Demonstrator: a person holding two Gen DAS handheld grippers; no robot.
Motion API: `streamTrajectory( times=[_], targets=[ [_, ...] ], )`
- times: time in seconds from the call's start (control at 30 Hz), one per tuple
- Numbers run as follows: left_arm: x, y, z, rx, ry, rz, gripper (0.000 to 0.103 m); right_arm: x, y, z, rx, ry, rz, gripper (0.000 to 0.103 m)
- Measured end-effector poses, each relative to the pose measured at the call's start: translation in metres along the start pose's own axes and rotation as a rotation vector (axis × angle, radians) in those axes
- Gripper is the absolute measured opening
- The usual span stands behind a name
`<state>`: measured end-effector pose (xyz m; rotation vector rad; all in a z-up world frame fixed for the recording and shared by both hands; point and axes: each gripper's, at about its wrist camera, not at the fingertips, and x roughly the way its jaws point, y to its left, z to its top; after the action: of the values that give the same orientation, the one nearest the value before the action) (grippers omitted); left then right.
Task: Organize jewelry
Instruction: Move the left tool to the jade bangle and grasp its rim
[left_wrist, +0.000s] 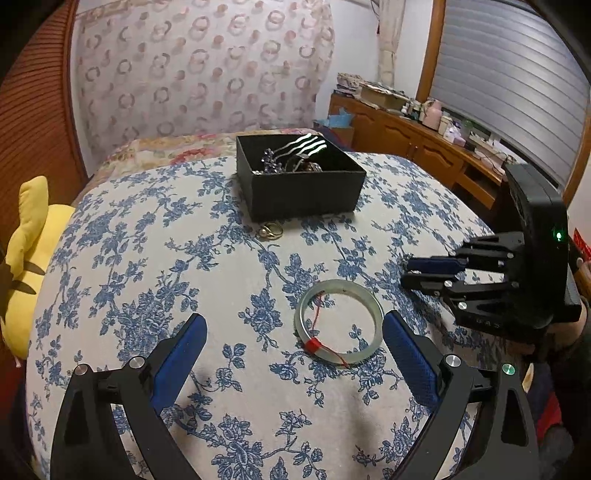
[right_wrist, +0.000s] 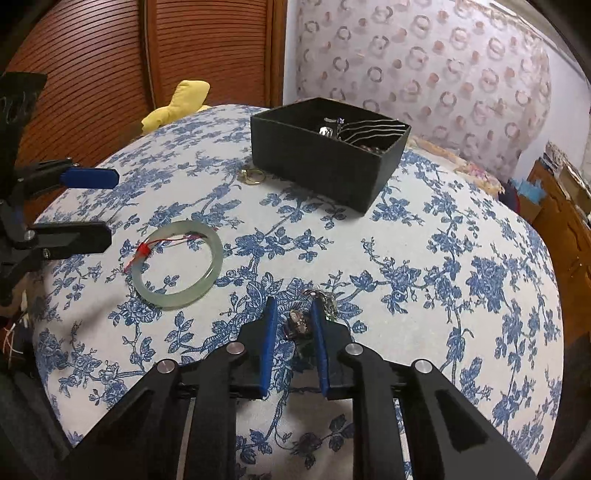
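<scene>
A pale green jade bangle (left_wrist: 338, 323) with a red thread lies on the blue-flowered cloth, just ahead of my open, empty left gripper (left_wrist: 293, 334); it also shows in the right wrist view (right_wrist: 178, 264). My right gripper (right_wrist: 293, 308) has its jaws nearly closed around a small metal jewelry piece (right_wrist: 297, 323) on the cloth; in the left wrist view it (left_wrist: 406, 273) sits right of the bangle. A black box (left_wrist: 301, 175) holding a silver hair comb and other jewelry stands at the far side, seen too in the right wrist view (right_wrist: 328, 147). Gold rings (left_wrist: 270, 230) lie before it.
A yellow plush toy (left_wrist: 26, 258) lies off the cloth's left edge. A wooden sideboard (left_wrist: 413, 136) cluttered with small items stands at the right under a window. A patterned fabric panel (left_wrist: 199, 62) rises behind the box.
</scene>
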<state>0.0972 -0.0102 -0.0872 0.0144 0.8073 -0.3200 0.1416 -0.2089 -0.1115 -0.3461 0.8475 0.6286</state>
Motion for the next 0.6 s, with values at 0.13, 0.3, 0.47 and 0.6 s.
streamTrajectory(
  times=[0.13, 0.3, 0.47, 0.6],
  targets=[
    [0.003, -0.004, 0.0, 0.007, 0.01, -0.009, 0.092, -0.001, -0.001, -0.001, 0.003, -0.004, 0.008, 0.011],
    [0.014, -0.014, 0.0, 0.045, 0.044, -0.018, 0.092, -0.016, -0.009, -0.002, 0.037, -0.061, 0.013, 0.011],
    [0.026, -0.026, 0.004, 0.086, 0.076, -0.027, 0.092, -0.044, -0.024, 0.003, 0.089, -0.142, 0.021, 0.011],
    [0.035, -0.037, 0.006, 0.122, 0.098, -0.026, 0.092, -0.064, -0.035, 0.009, 0.118, -0.193, 0.035, 0.011]
  ],
)
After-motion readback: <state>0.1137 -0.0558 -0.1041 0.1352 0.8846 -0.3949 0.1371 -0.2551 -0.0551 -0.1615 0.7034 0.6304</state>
